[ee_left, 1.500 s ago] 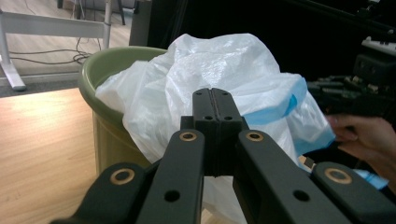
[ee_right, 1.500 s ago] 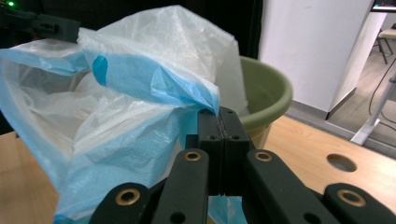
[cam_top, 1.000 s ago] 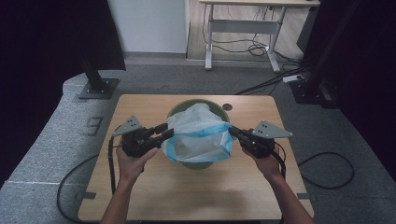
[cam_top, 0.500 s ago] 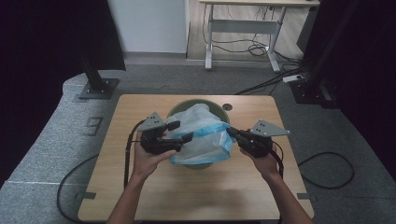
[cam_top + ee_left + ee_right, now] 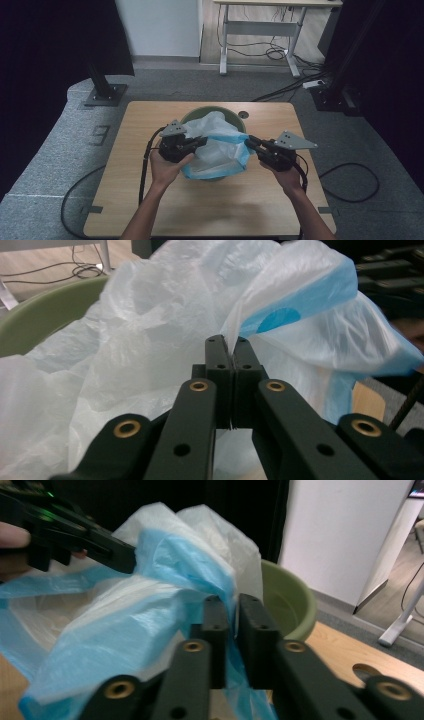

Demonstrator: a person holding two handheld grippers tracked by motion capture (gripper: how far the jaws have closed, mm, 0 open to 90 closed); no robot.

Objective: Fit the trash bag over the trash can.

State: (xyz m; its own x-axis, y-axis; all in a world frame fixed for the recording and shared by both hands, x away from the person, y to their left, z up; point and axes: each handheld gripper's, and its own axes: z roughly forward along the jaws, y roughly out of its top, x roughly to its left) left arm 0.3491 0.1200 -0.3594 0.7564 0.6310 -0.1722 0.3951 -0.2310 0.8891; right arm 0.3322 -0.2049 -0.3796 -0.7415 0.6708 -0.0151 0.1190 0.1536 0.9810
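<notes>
A white and blue plastic bag [image 5: 220, 145] lies bunched in and over a green bowl [image 5: 235, 116] at the middle of the wooden table [image 5: 150, 200]. My left gripper [image 5: 202, 141] reaches onto the bag from the left. In the left gripper view its jaws [image 5: 231, 345] have just been closing and now pinch a fold of the bag's white film [image 5: 150, 315]. My right gripper [image 5: 248, 140] is at the bag's right edge. Its jaws [image 5: 232, 602] have just been opening, and a narrow gap shows between the pads with blue film [image 5: 125, 615] hanging in it.
The bowl's rim [image 5: 290, 600] shows behind the bag. A round hole [image 5: 243, 114] sits in the table's far edge. Off the table stand a black stand base [image 5: 105, 90] at the left and a desk frame [image 5: 260, 30] at the back. Cables trail on the grey floor.
My left gripper moved right, from the bag's left side onto its top, and shut on the film. The bag's left side rose into a bunch. The right hand stayed put.
</notes>
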